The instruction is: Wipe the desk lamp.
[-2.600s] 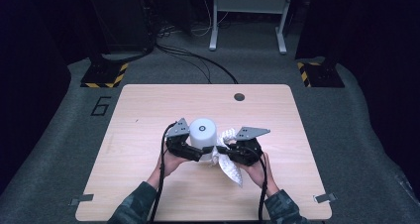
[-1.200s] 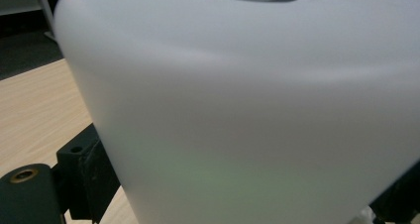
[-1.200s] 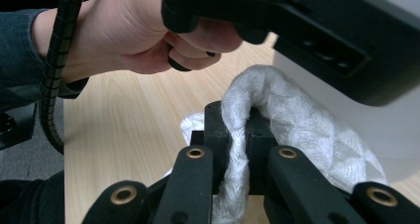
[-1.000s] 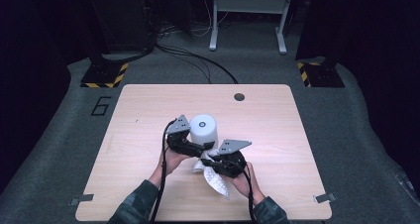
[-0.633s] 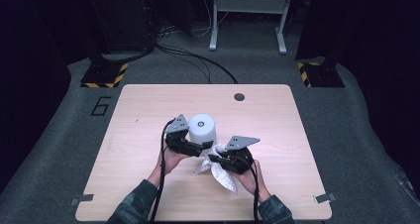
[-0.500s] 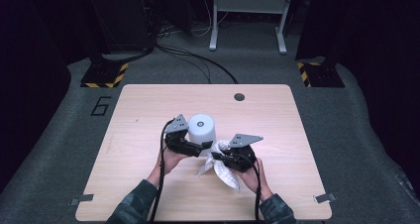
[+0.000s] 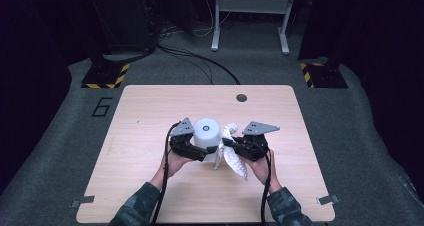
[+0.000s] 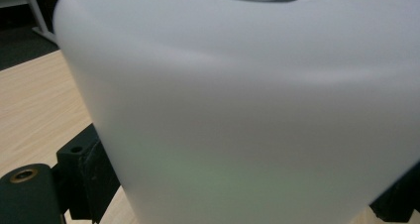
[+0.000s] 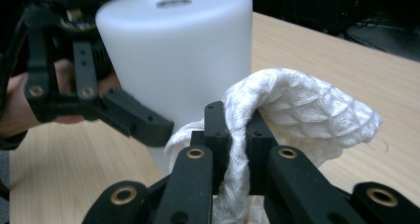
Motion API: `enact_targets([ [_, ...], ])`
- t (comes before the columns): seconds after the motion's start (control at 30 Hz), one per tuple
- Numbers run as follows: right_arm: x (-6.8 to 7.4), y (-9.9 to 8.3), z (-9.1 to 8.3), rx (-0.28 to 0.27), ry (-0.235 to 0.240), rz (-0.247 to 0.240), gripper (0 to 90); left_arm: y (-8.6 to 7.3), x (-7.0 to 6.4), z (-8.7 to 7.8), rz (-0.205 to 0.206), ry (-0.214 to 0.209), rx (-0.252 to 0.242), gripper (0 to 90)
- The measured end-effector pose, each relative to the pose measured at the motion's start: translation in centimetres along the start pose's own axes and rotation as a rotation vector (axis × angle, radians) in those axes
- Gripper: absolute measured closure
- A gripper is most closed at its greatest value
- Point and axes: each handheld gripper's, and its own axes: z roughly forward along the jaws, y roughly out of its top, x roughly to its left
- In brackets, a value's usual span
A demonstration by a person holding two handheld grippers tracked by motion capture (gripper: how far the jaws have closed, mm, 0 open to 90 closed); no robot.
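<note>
Since half a second ago our right gripper (image 7: pixel 226 142) has carried the white cloth (image 7: pixel 233 153) up against the white cylinder (image 7: pixel 207 132), which stands upright mid-worktop (image 7: pixel 150 111). Its fingers (image 9: pixel 217 130) are pinched tight on a fold of cloth. Our left gripper (image 7: pixel 200 153) has its fingers set either side of the cylinder — the grip looks firm, though the close view blurs it.

Cut off at right and bottom edges of the left gripper view: white cylinder (image 8: pixel 247 110), blurred (jaws mostly hidden behind it).
</note>
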Motion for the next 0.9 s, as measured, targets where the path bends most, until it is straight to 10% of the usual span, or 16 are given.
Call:
enact_targets([
  [0.9, 4.0, 2.5, -0.1, -0.042, 0.072, -0.114, 84.7, -0.3, 0.4, 0.2, -0.009, 0.047, 0.016, 8.7],
])
